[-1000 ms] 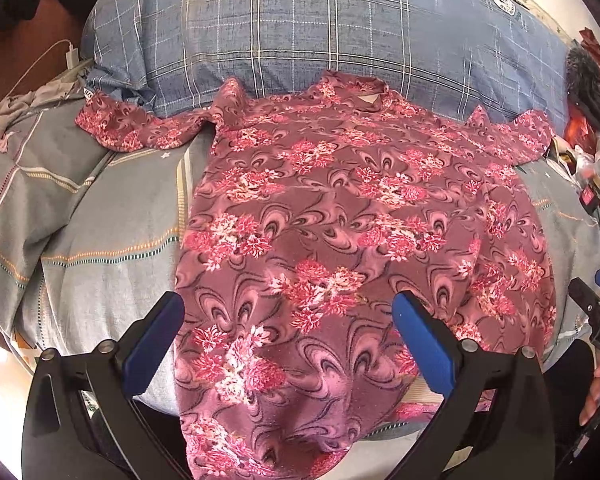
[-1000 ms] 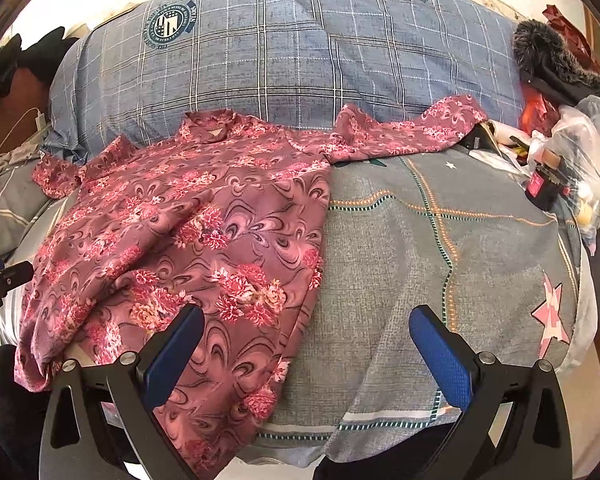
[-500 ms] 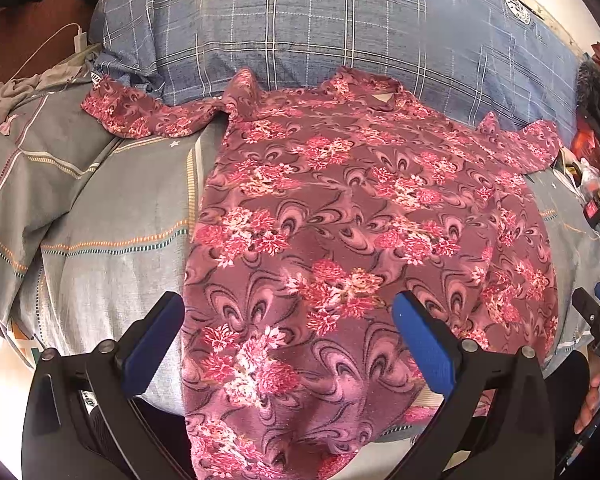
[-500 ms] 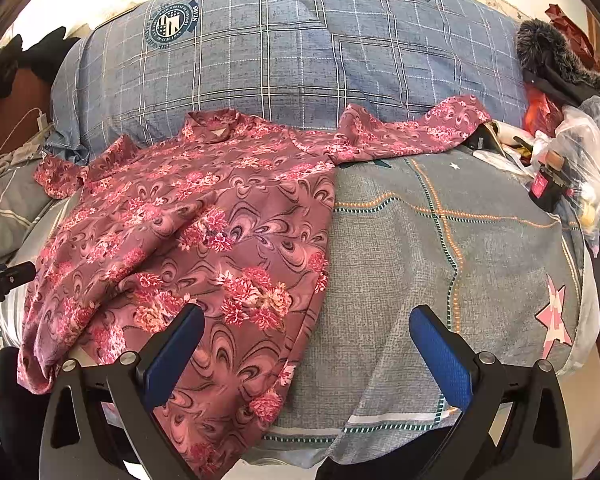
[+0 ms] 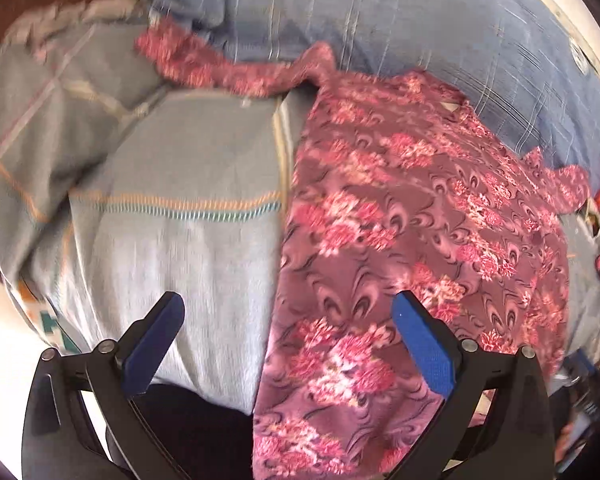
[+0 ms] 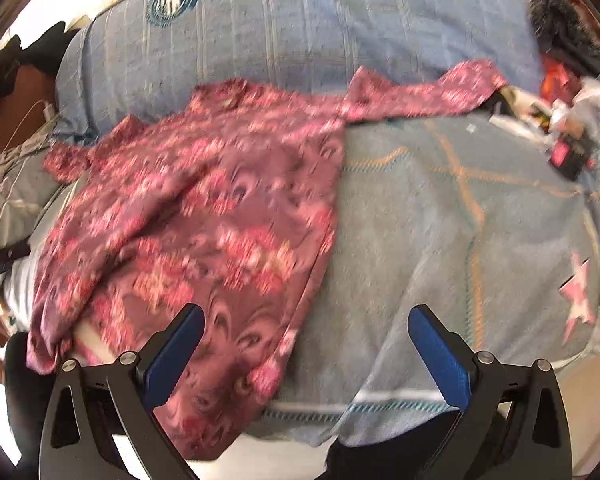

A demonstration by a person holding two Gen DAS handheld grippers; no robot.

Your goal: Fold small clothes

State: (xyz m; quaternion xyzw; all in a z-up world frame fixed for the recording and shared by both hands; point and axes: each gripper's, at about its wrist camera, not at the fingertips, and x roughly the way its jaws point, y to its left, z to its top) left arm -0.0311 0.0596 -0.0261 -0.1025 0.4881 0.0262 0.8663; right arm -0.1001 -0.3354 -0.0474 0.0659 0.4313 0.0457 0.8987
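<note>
Floral shirt (image 5: 412,216) lies spread flat on the grey blanket (image 5: 188,240), collar toward the blue plaid pillow (image 6: 300,40), hem hanging over the near edge. Left gripper (image 5: 288,340) and right gripper (image 6: 306,344) hover released, gripping nothing; each likely aligning with a side edge for folding.

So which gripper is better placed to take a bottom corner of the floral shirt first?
Both are near. The left gripper and the right gripper are open, each straddling a side edge of the floral shirt.
</note>
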